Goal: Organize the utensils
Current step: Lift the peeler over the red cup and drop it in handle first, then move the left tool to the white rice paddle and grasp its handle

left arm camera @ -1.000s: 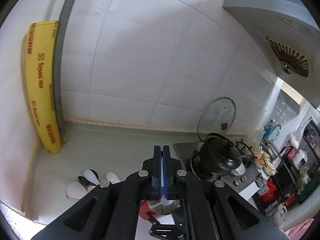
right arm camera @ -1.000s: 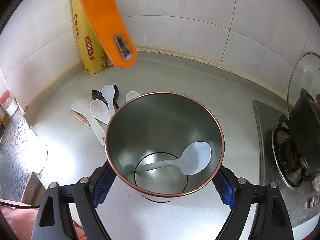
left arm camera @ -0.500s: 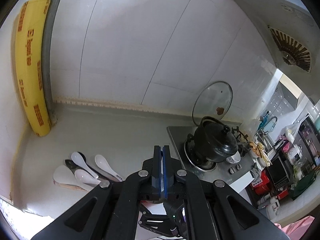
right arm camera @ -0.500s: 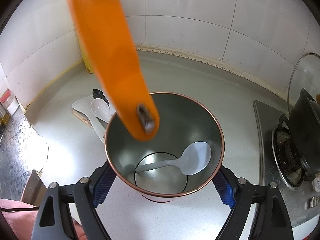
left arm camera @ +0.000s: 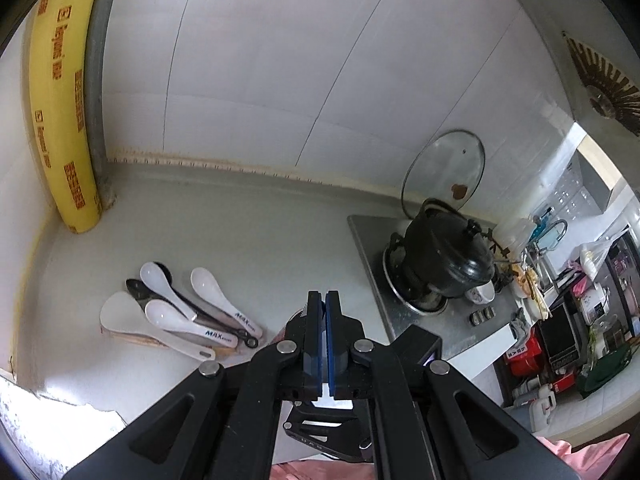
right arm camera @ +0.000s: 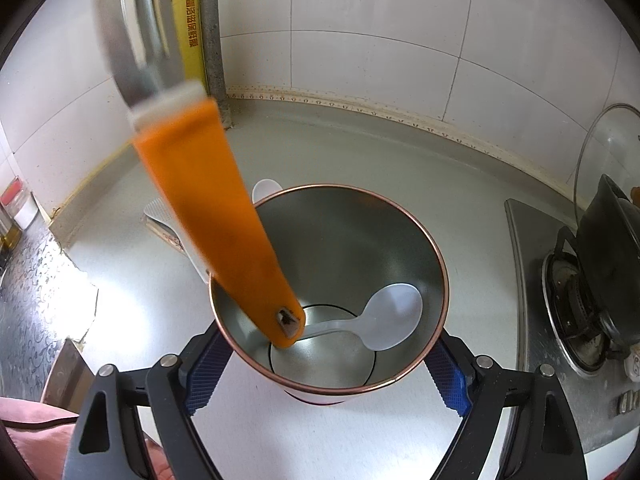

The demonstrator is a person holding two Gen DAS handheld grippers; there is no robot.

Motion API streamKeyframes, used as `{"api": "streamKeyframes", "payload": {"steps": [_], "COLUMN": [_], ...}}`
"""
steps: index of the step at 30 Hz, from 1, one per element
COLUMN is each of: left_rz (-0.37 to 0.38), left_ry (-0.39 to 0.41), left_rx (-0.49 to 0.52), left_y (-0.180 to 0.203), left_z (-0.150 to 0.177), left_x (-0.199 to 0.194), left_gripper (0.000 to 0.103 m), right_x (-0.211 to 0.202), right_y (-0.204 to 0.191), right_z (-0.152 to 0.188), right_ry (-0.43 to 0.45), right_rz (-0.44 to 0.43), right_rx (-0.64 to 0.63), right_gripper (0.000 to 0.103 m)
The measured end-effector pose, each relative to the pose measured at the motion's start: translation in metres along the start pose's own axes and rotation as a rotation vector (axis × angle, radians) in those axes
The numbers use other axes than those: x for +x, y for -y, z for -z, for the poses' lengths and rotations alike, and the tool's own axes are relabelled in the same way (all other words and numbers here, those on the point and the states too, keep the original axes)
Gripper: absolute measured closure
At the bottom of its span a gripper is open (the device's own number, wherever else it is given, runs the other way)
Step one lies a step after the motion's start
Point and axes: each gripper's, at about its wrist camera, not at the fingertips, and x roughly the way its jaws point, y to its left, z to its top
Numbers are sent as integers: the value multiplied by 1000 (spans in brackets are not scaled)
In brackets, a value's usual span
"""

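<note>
In the right wrist view my right gripper [right arm camera: 326, 376] is shut on a metal can [right arm camera: 436, 264], one blue pad on each side. A white spoon [right arm camera: 384, 316] lies inside the can. An orange-handled utensil [right arm camera: 208, 208] with a metal blade [right arm camera: 136, 40] hangs slanted from the upper left, its handle end inside the can near the bottom. My left gripper [left arm camera: 324, 308] has its jaws pressed together above the can; only a thin pale sliver shows between its pads. Several white and black spoons [left arm camera: 180, 312] lie in a pile on the counter to the left.
A yellow wrap box [left arm camera: 60, 100] leans in the back left corner. On the right, a black pot [left arm camera: 444, 256] sits on the gas stove [right arm camera: 576, 300], with a glass lid [left arm camera: 444, 172] leaning on the tiled wall. The counter edge runs along the left.
The orange-handled utensil has come down from above the can until its handle end is inside. The left gripper has tilted down toward the counter. The right gripper and can have stayed still.
</note>
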Motion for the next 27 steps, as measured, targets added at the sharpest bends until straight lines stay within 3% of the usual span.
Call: {"api": "streamKeyframes", "payload": {"steps": [15, 23, 25, 27], "left_rz": [-10, -81, -110, -132], "left_ry": [-60, -44, -31, -19], "left_rx": [-29, -106, -140, -168], "left_y": [-11, -40, -54, -66], "left_z": [7, 5, 4, 4], "left_x": [16, 10, 6, 2], "left_gripper": [102, 101, 95, 61], "right_x": [2, 0, 0, 0], "right_y": [0, -3, -3, -3], "right_z": [-1, 0, 0, 1], "right_ry": [-4, -5, -5, -6], "right_rz": [8, 11, 11, 12], "right_rx": [-3, -2, -3, -3], "right_gripper": [14, 14, 14, 14]}}
